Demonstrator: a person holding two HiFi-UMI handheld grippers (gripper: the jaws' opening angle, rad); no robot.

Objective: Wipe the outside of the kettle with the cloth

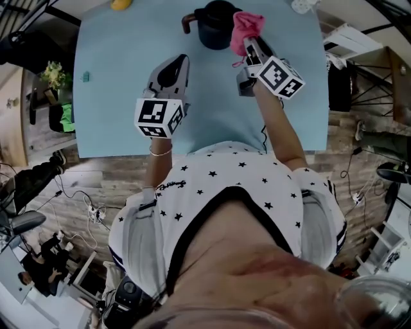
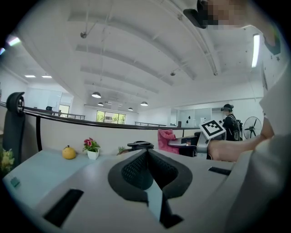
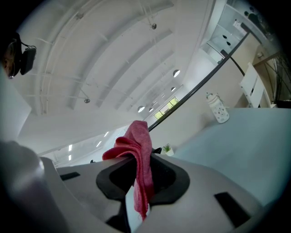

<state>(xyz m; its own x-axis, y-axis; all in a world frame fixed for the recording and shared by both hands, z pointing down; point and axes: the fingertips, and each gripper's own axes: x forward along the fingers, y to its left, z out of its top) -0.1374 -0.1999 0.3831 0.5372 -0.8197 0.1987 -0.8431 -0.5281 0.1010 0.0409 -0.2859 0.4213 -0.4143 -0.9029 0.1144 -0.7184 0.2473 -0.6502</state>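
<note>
Pink nubby cloth [image 1: 246,24] pinched in right claw [image 1: 249,44] beside rounded black kettle [image 1: 215,27]; left claw [image 2: 147,154] closed, empty.

kettle [image 1: 215,27] side hidden behind cloth [image 1: 246,27], yellow fruit [image 1: 120,4] cropped

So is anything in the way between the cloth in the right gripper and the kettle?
Nothing visible. The right gripper holds the pink cloth right beside the black kettle, at its right edge in the head view, with no object between them.
</note>
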